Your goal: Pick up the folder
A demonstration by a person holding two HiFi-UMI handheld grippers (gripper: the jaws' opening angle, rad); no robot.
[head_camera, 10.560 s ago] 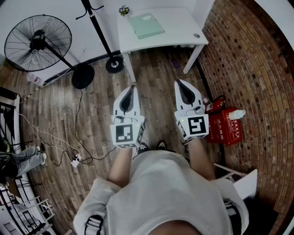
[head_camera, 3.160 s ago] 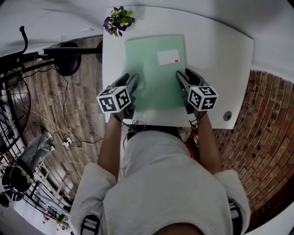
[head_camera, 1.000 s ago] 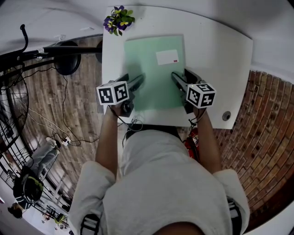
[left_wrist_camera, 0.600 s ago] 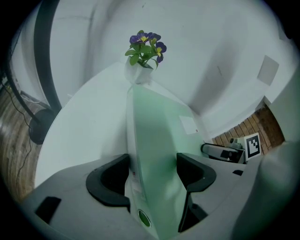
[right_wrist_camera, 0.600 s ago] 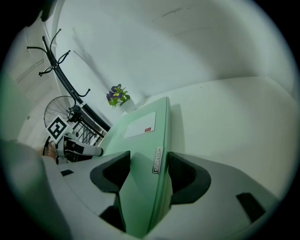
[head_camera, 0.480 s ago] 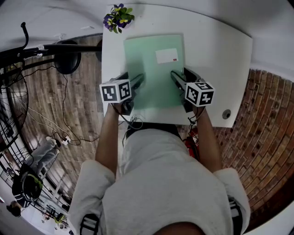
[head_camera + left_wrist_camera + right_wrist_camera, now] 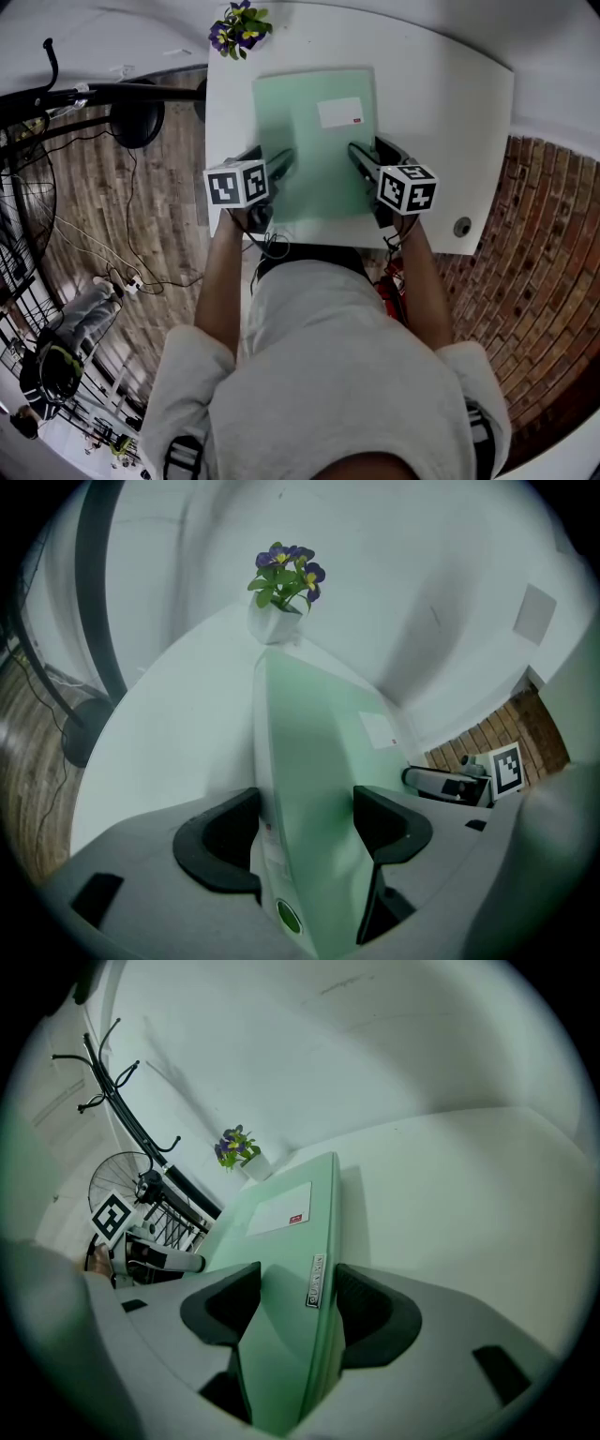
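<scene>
A pale green folder (image 7: 314,141) with a white label lies on the white table (image 7: 441,94), its near end close to the table's front edge. My left gripper (image 7: 281,161) holds its left edge. In the left gripper view the folder's spine (image 7: 281,761) fills the gap between the jaws of the left gripper (image 7: 305,817). My right gripper (image 7: 361,155) holds the right edge, and the folder (image 7: 281,1241) sits between the jaws of the right gripper (image 7: 298,1297). Whether the folder has left the table cannot be told.
A small pot of purple flowers (image 7: 239,23) stands at the table's far left corner, just beyond the folder. A round cable hole (image 7: 461,227) is near the front right corner. A coat stand base (image 7: 136,127) and cables are on the wood floor to the left, a brick wall (image 7: 544,281) to the right.
I have come from across the room to the table. Over the last second both grippers slid a little inward onto the folder's side edges; the folder has stayed in place.
</scene>
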